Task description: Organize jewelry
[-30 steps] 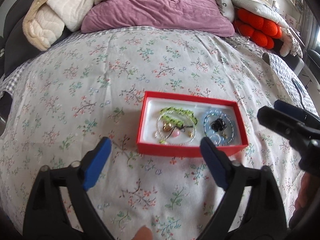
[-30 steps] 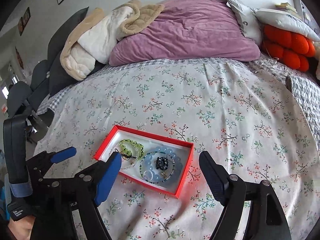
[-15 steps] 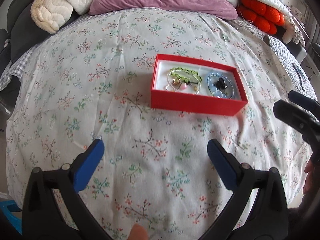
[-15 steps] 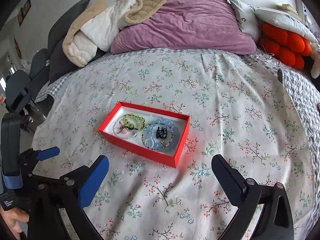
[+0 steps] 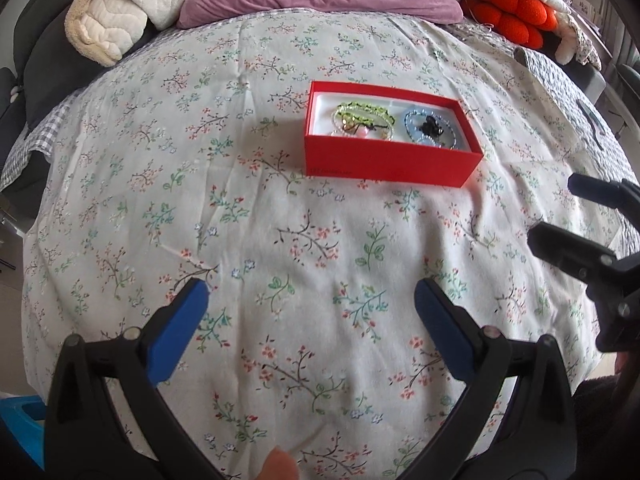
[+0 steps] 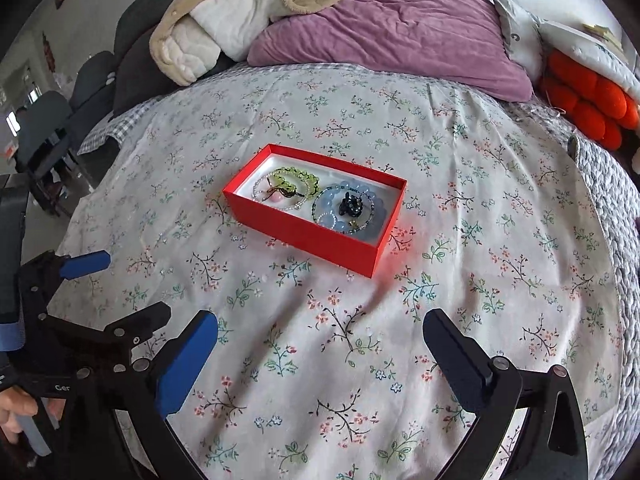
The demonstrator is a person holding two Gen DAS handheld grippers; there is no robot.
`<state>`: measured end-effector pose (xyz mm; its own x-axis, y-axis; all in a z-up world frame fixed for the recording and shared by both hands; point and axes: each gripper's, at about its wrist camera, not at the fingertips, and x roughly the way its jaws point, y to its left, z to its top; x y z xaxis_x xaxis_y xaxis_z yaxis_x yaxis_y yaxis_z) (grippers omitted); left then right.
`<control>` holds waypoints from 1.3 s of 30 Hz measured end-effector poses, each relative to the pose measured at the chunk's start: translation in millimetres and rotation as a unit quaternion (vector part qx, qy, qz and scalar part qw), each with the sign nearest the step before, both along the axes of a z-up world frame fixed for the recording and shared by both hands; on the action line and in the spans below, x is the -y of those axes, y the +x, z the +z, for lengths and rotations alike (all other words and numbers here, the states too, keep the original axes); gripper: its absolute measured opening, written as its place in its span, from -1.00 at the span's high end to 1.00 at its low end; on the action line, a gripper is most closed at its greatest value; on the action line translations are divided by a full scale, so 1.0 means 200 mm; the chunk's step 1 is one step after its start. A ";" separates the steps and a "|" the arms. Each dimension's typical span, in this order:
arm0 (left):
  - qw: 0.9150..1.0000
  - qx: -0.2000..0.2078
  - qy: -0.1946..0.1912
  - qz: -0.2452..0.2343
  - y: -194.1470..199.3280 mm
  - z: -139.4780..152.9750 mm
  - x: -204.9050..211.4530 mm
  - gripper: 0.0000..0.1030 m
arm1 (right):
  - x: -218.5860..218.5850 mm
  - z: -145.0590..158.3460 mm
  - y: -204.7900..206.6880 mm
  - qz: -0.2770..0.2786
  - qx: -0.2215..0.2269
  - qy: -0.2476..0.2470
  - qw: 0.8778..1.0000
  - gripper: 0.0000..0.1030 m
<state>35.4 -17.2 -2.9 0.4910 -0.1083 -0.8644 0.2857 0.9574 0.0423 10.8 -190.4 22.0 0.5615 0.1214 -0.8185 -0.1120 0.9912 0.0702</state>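
Observation:
A red box (image 5: 384,164) (image 6: 304,236) with a white lining sits on the flowered bedspread. Inside it lie green and clear bead bracelets (image 5: 362,118) (image 6: 294,184) on the left and blue bead bracelets (image 5: 428,130) (image 6: 350,210) with a small black charm on the right. My left gripper (image 5: 310,314) hangs open over bare bedspread, well short of the box. In its own view my right gripper (image 6: 320,336) is open too, also back from the box, with nothing between its fingers. The right gripper (image 5: 568,220) shows at the right edge of the left wrist view, and the left gripper (image 6: 116,288) at the left of the right wrist view.
A purple pillow (image 6: 400,28), a beige and white quilted blanket (image 6: 224,36) and an orange bumpy cushion (image 6: 588,108) lie at the head of the bed. Dark chairs (image 6: 48,136) stand off the left side. A grey knitted throw (image 6: 612,208) covers the right edge.
Both grippers have drawn back from the red box, which now sits farther away in both views. Their jaws stand a little wider than a second ago.

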 end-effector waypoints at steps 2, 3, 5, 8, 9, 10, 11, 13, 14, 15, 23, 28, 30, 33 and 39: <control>1.000 -0.002 0.004 0.002 -0.02 -0.01 -0.02 -0.99 | -0.01 -0.01 -0.01 0.003 -0.002 -0.004 1.000 -1.00; 1.000 -0.002 0.005 0.004 -0.02 -0.02 -0.03 -0.99 | -0.01 -0.01 -0.02 0.005 -0.004 -0.004 1.000 -1.00; 1.000 -0.005 0.005 0.008 -0.03 -0.03 -0.05 -0.99 | -0.01 -0.01 -0.03 0.007 -0.005 -0.004 1.000 -1.00; 1.000 -0.008 -0.001 0.016 -0.05 -0.04 -0.08 -0.99 | -0.02 -0.01 -0.04 0.006 -0.005 -0.004 1.000 -1.00; 1.000 -0.008 -0.002 0.020 -0.06 -0.04 -0.09 -0.99 | -0.03 -0.01 -0.05 0.007 -0.006 -0.004 1.000 -1.00; 1.000 -0.010 -0.003 0.025 -0.06 -0.05 -0.10 -0.99 | -0.04 -0.02 -0.05 0.008 -0.007 -0.003 1.000 -1.00; 1.000 -0.013 -0.005 0.028 -0.07 -0.06 -0.10 -0.99 | -0.04 -0.02 -0.05 0.008 -0.008 -0.002 1.000 -1.00; 0.999 -0.016 -0.008 0.032 -0.07 -0.07 -0.11 -0.99 | -0.06 -0.04 -0.05 0.005 -0.010 -0.004 1.000 -1.00; 0.999 -0.017 -0.008 0.034 -0.08 -0.07 -0.11 -0.99 | -0.06 -0.04 -0.05 0.005 -0.012 -0.006 1.000 -1.00; 0.999 -0.016 -0.008 0.035 -0.08 -0.07 -0.11 -0.99 | -0.07 -0.05 -0.05 0.004 -0.014 -0.008 1.000 -1.00; 0.998 -0.022 -0.020 0.057 -0.07 -0.10 -0.09 -0.99 | -0.08 -0.09 -0.04 0.002 -0.020 -0.021 1.000 -1.00; 0.998 -0.020 -0.017 0.050 -0.07 -0.09 -0.05 -0.99 | -0.06 -0.12 -0.02 -0.011 -0.027 -0.026 0.999 -1.00; 0.999 -0.020 -0.015 0.047 -0.07 -0.10 -0.04 -0.99 | -0.05 -0.12 -0.01 -0.016 -0.028 -0.027 0.999 -1.00; 0.999 -0.020 -0.011 0.047 -0.07 -0.10 -0.02 -0.99 | -0.03 -0.13 -0.01 -0.025 -0.032 -0.027 0.999 -1.00; 0.999 -0.019 -0.011 0.043 -0.08 -0.09 0.00 -0.99 | -0.03 -0.14 -0.01 -0.022 -0.036 -0.022 0.999 -1.00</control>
